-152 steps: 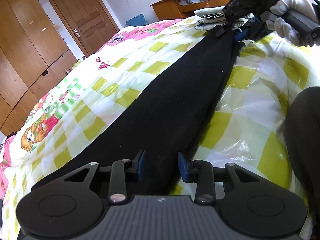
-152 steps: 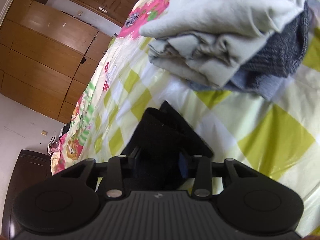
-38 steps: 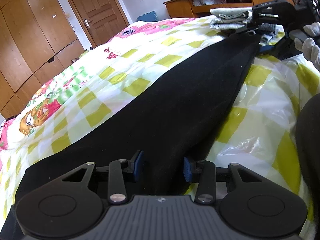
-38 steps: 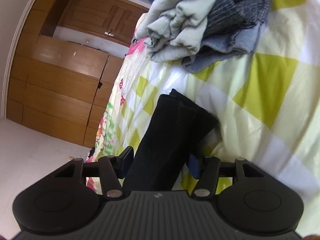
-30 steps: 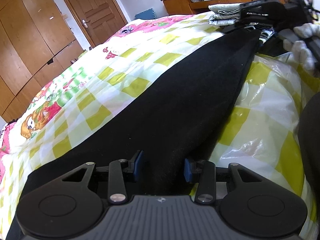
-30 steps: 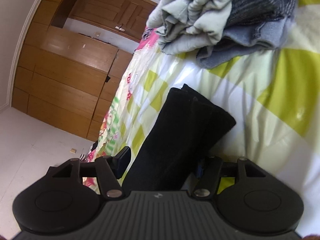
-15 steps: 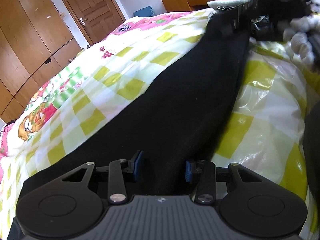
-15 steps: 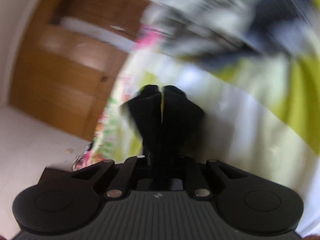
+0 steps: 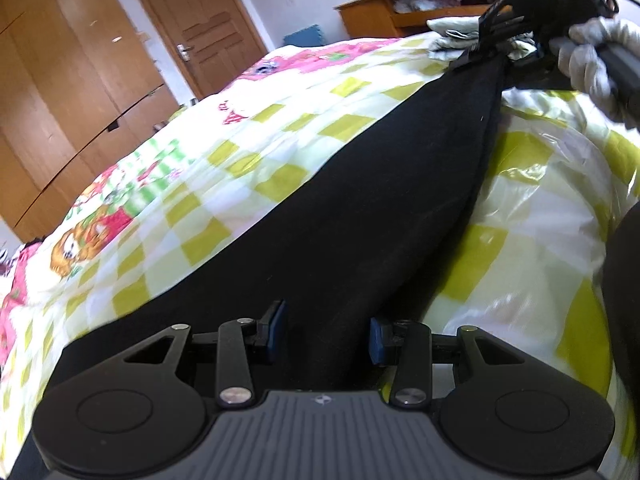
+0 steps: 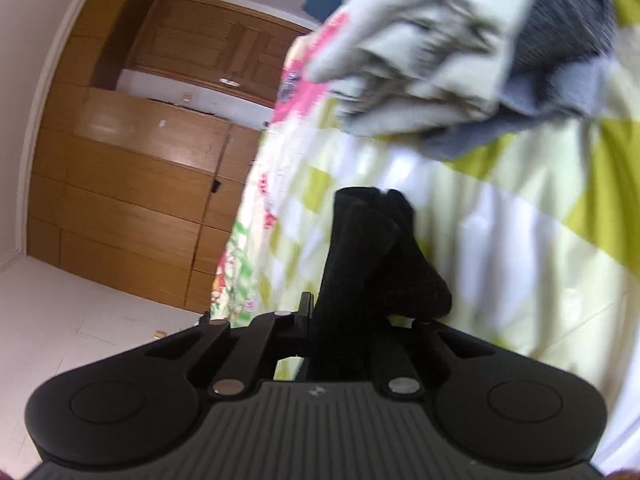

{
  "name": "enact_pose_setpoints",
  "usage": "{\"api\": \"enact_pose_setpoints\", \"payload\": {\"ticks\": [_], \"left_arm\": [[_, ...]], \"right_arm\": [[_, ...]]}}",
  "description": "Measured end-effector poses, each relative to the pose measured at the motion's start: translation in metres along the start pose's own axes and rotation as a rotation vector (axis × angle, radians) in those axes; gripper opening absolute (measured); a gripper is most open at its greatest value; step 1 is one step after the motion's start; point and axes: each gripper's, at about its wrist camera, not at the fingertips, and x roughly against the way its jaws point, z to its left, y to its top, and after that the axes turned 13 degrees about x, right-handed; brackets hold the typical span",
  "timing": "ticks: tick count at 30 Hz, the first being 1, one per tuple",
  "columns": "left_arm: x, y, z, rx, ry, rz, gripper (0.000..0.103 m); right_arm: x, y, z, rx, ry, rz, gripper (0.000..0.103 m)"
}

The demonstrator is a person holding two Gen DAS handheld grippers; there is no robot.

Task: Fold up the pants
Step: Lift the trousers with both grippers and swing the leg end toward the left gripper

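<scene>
Black pants (image 9: 360,208) lie stretched along the checked bedspread, folded lengthwise. My left gripper (image 9: 326,330) is open, its blue pads on either side of the waist end of the cloth. My right gripper (image 10: 344,316) is shut on the leg cuffs (image 10: 372,248), which stick up bunched between its fingers. In the left wrist view the right gripper (image 9: 492,46) holds the far end of the pants a little above the bed, with a gloved hand (image 9: 592,56) behind it.
A pile of folded light and grey clothes (image 10: 460,48) lies on the bed just beyond the cuffs; it also shows in the left wrist view (image 9: 456,36). A wooden wardrobe (image 9: 60,100), a door (image 9: 200,40) and a wooden shelf unit (image 9: 400,12) stand around the bed. A dark mass (image 9: 624,280) is at the right edge.
My right gripper has closed on the pant cuffs and lifted them a little off the bed. My left gripper has stayed open around the waist end.
</scene>
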Motion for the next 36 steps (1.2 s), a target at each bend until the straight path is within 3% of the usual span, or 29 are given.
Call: {"api": "enact_pose_setpoints", "payload": {"ticks": [7,12,15,20,23,26,31,34,36], "left_arm": [[0.029,-0.022,0.054,0.187,0.071,-0.077,0.059],[0.047,-0.042,0.090,0.309,0.114,-0.109,0.060],[0.065,-0.050,0.108,0.332,0.089,-0.115,0.060],[0.074,-0.077,0.126,0.411,-0.004,-0.038,0.060],[0.066,-0.086,0.124,0.468,-0.108,0.004,0.060],[0.069,-0.086,0.125,0.455,-0.124,-0.033,0.060],[0.087,-0.095,0.157,0.598,-0.071,-0.102,0.060],[0.093,-0.103,0.179,0.716,-0.086,-0.137,0.061],[0.091,-0.103,0.181,0.727,-0.089,-0.148,0.061]], "right_arm": [[0.000,0.012,0.117,0.252,0.094,0.011,0.009],[-0.021,-0.011,0.209,0.422,0.177,0.070,0.009],[-0.046,-0.041,0.260,0.506,0.242,0.136,0.009],[-0.095,-0.104,0.334,0.607,0.335,0.272,0.009],[-0.116,-0.139,0.370,0.633,0.391,0.333,0.009],[-0.127,-0.181,0.409,0.701,0.442,0.392,0.009],[-0.155,-0.261,0.449,0.788,0.477,0.556,0.009],[-0.172,-0.294,0.457,0.800,0.488,0.635,0.009],[-0.181,-0.312,0.460,0.811,0.496,0.679,0.009]]}}
